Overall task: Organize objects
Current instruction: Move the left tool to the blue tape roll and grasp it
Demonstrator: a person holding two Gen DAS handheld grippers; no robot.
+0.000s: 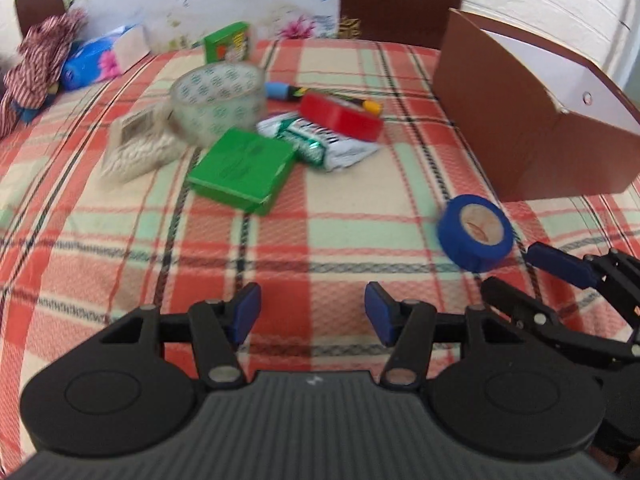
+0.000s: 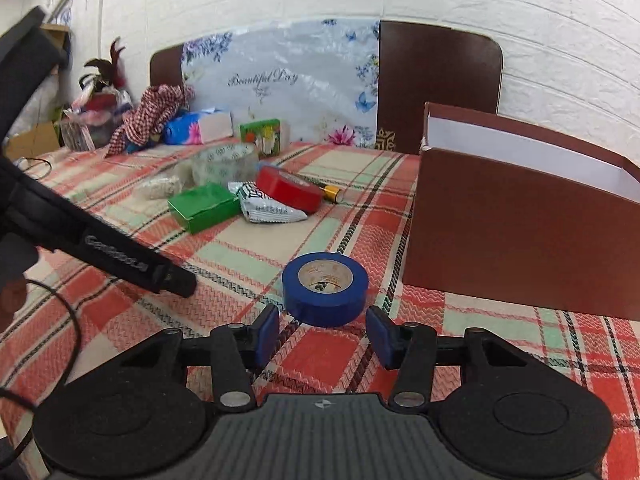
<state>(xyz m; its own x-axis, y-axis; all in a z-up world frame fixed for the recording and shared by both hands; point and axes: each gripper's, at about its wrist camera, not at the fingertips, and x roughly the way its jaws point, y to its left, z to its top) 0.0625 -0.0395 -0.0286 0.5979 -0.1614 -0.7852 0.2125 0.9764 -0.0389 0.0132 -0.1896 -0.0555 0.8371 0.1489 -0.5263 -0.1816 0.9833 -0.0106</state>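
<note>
"Beautiful Day" is written in script on the floral panel (image 2: 280,80) at the headboard. Print on the silver packet (image 2: 268,208) and the gripper handle (image 2: 116,260) cannot be read.

Both tools tilt downward, jaws parted with nothing pressed between the pads. The left tool (image 1: 312,312) has the right tool (image 2: 322,334) at its three o'clock.

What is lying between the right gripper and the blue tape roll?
Nothing: in the right wrist view only bare checked cloth separates the right gripper from the blue tape roll.
</note>
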